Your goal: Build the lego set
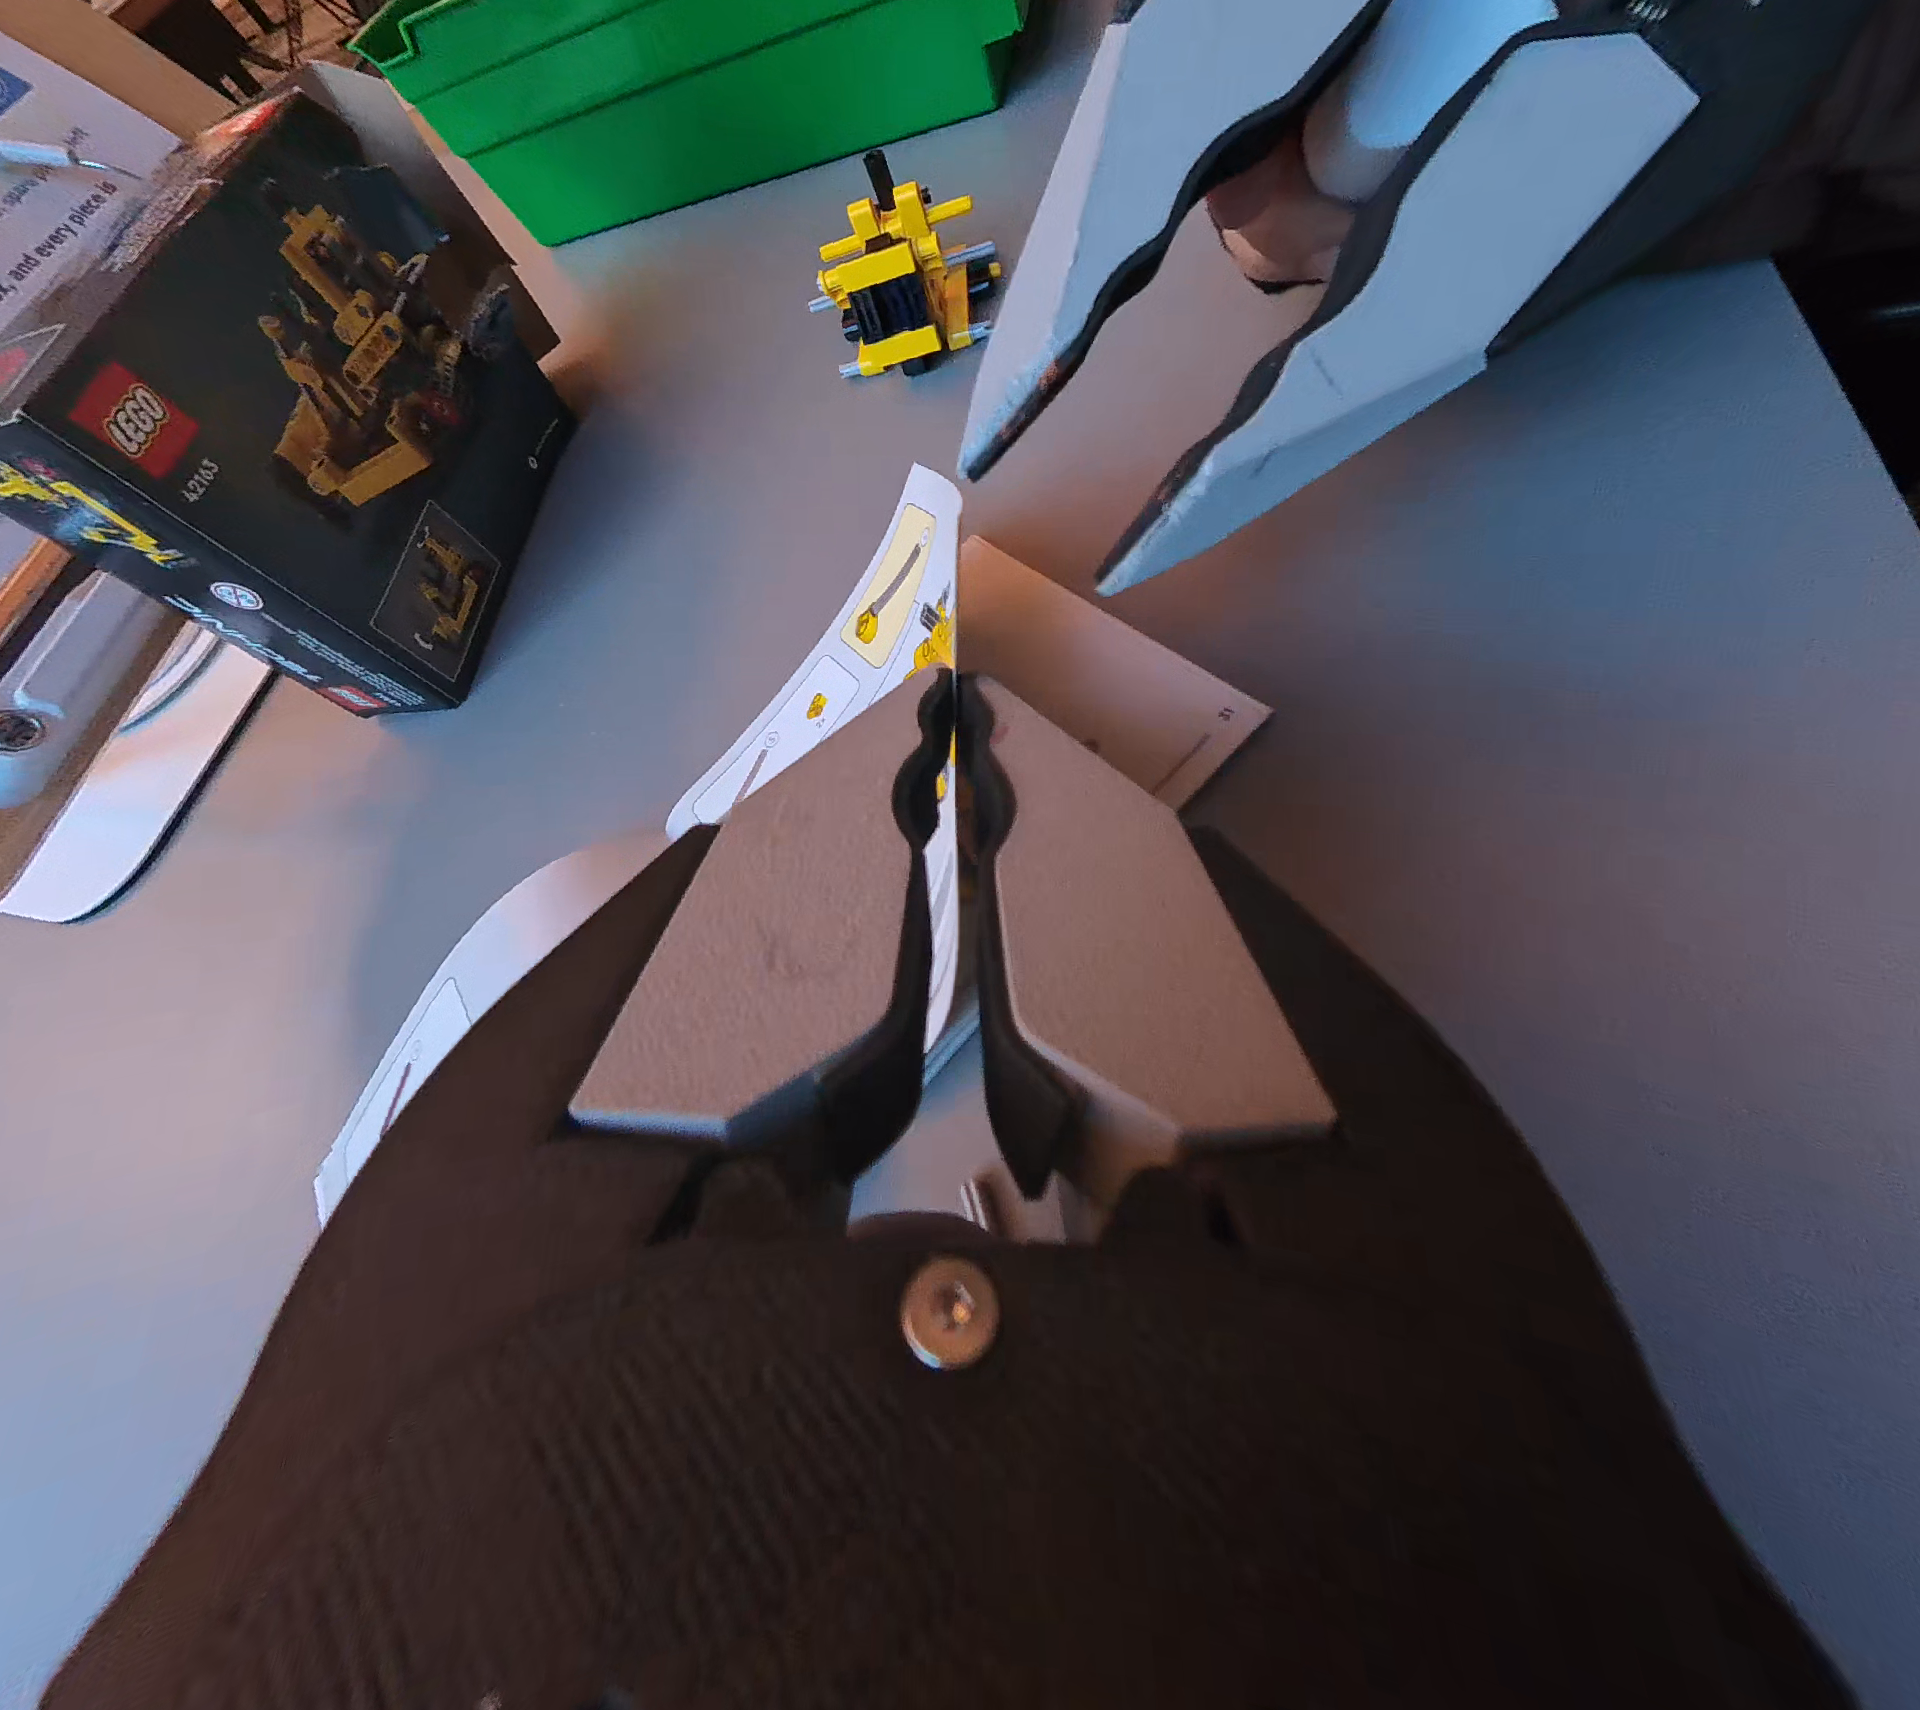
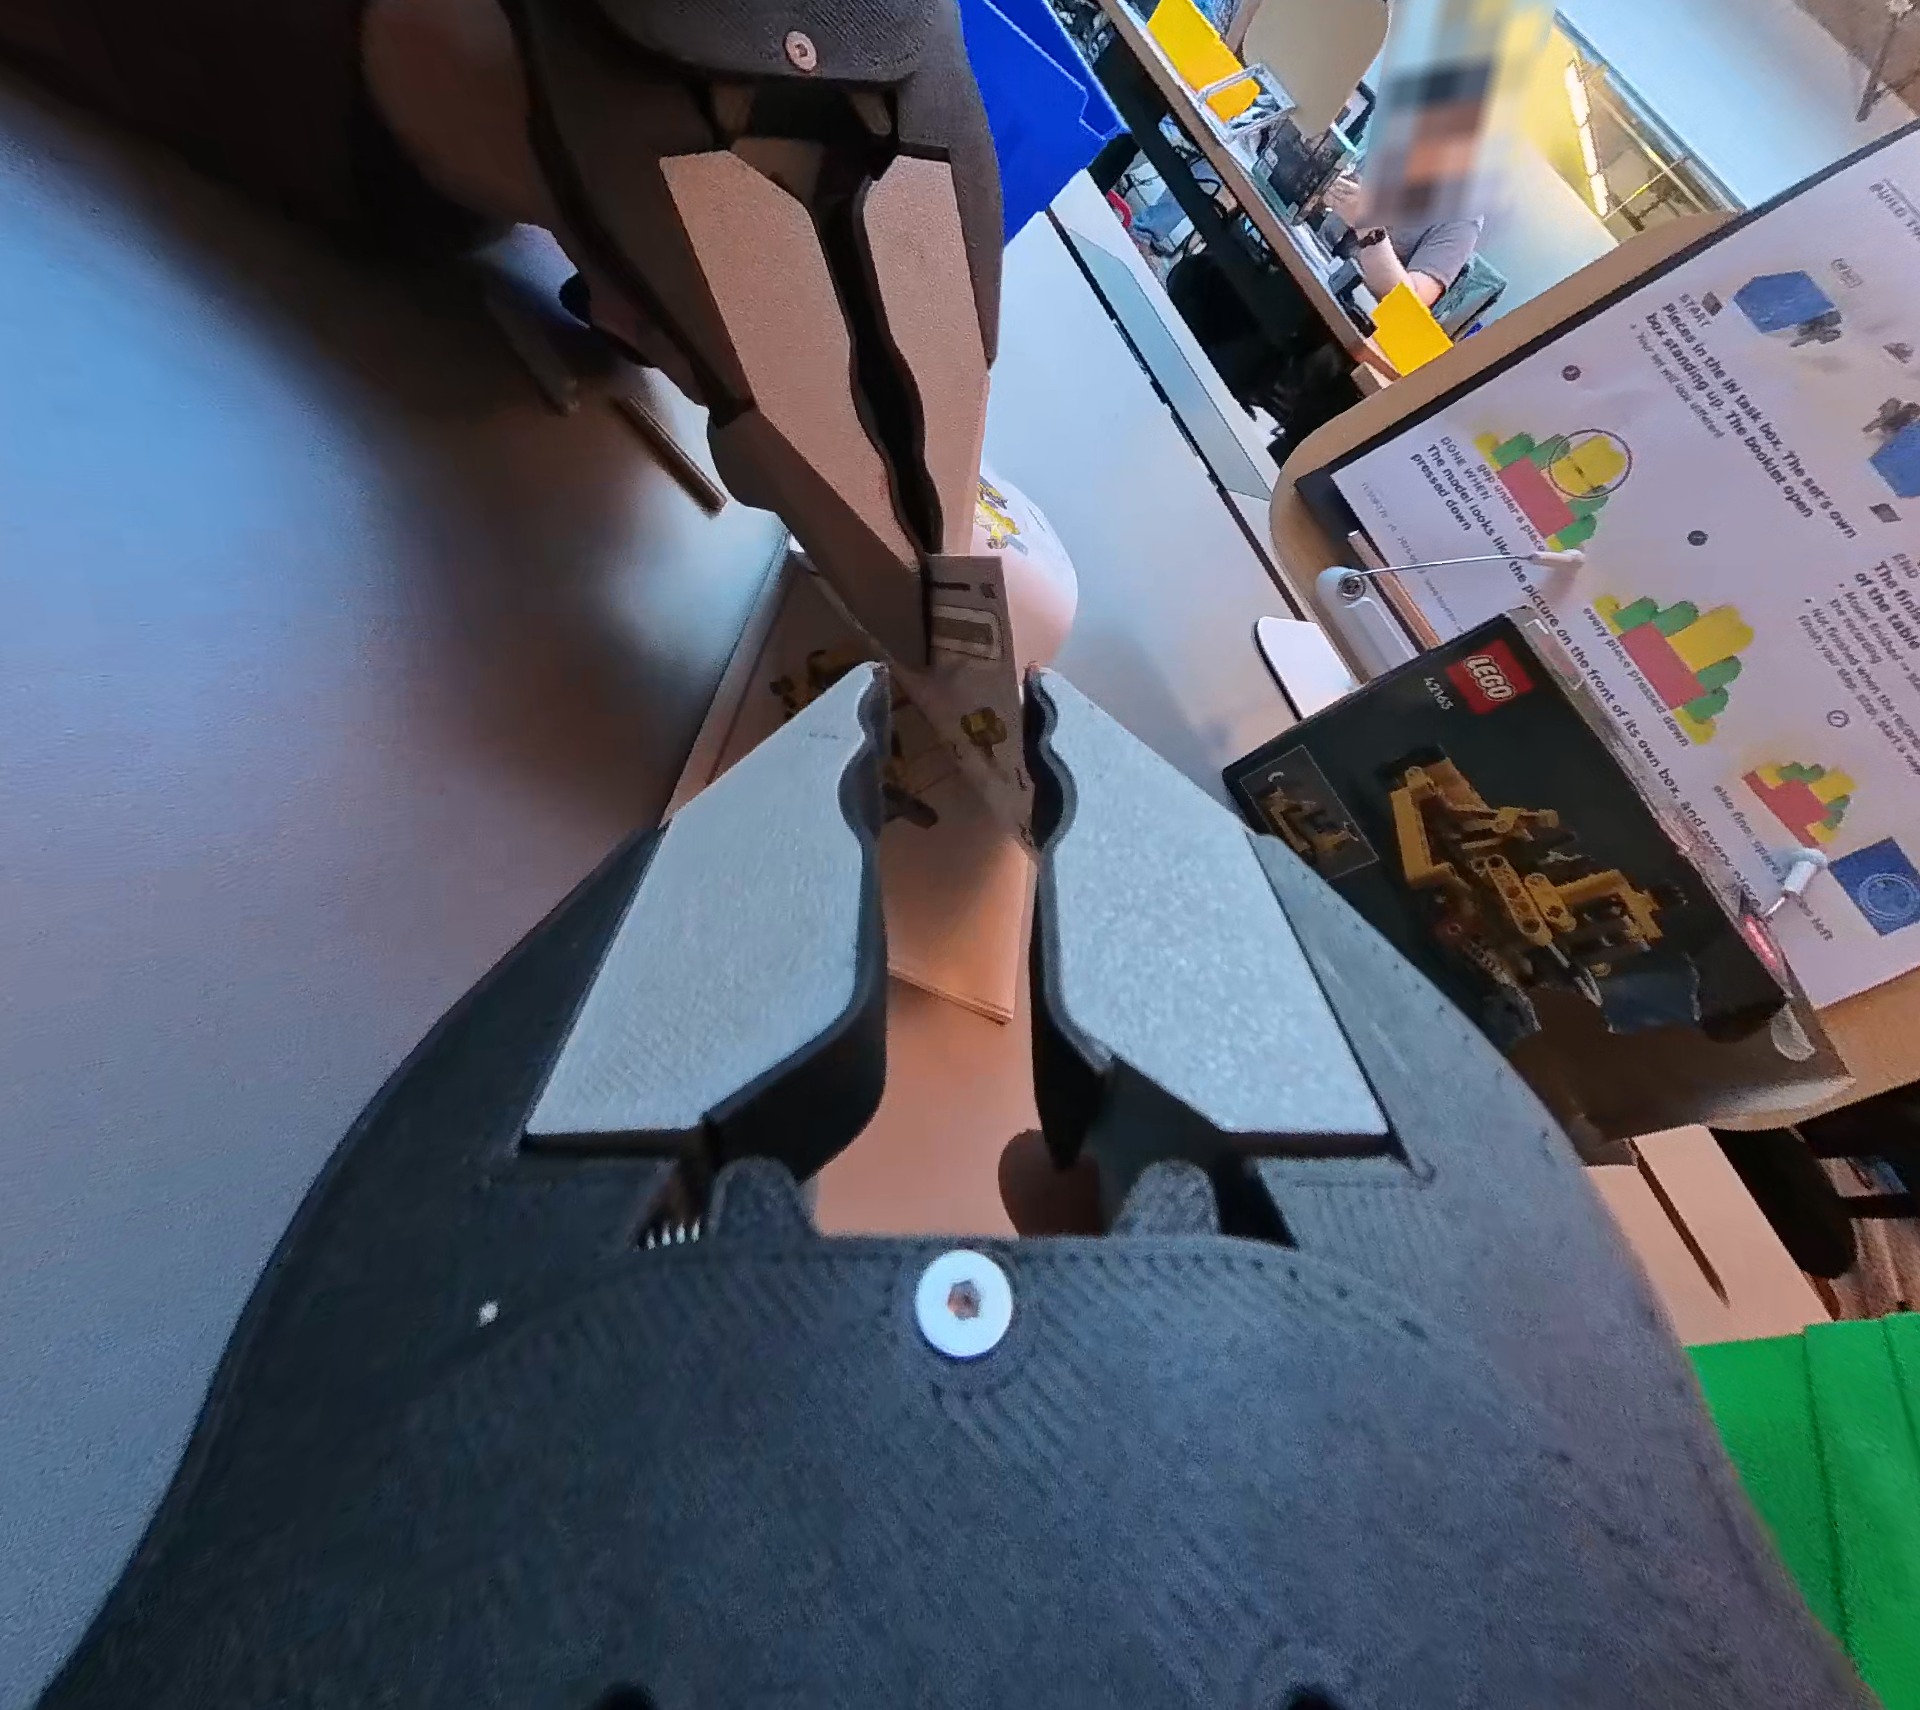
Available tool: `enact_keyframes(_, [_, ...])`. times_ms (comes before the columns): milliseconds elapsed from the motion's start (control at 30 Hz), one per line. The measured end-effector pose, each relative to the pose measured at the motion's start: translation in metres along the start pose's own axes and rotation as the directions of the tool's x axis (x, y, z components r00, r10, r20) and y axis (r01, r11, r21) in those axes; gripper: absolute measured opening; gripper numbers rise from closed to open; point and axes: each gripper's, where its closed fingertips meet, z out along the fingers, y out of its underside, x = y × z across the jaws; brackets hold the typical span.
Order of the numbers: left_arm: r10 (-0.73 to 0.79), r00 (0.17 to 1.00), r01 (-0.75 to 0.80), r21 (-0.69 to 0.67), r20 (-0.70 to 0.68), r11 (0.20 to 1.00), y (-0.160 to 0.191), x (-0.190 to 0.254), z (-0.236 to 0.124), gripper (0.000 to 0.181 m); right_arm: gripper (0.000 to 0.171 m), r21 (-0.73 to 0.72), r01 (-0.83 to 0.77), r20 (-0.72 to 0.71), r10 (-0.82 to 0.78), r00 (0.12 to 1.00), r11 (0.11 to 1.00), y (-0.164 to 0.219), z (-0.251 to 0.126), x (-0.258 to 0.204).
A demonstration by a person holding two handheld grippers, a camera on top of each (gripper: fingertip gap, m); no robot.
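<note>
Between the left gripper's (image 1: 956, 704) pinched tips, a booklet page (image 1: 831, 673) (right gripper (image 2: 951, 704) agape nearby)

**Much of the desk lost behind my own jaws**

My left gripper (image 1: 954, 704), pinched on a page of the instruction booklet (image 1: 821, 704), covers most of that page; the print is too small to make out. My right gripper (image 2: 951, 704) hides the booklet's lower half in its own view. The green bin (image 1: 727, 50) at the desk's far edge is cut off by the frame's top. The lego box (image 1: 291, 413) runs off the left edge. Background benches are blurred.
</note>
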Motion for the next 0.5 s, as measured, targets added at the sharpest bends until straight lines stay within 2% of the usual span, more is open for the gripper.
enact_keyframes(367, [0.023, 1.0, -0.023, -0.013, 0.007, 1.0, 0.0008, 0.0008, 0.0005, 0.0, 0.022, -0.028, 0.039, 0.022, -0.038, 0.999, 0.999, 0.0031, 0.0042, -0.0085])
enact_keyframes(500, [0.025, 1.0, -0.025, -0.013, 0.004, 1.0, 0.0007, 0.0015, 0.0004, 0.0, 0.022, -0.009, 0.045, -0.014, -0.045, 0.999, 0.999, -0.0009, 0.0013, -0.0025])
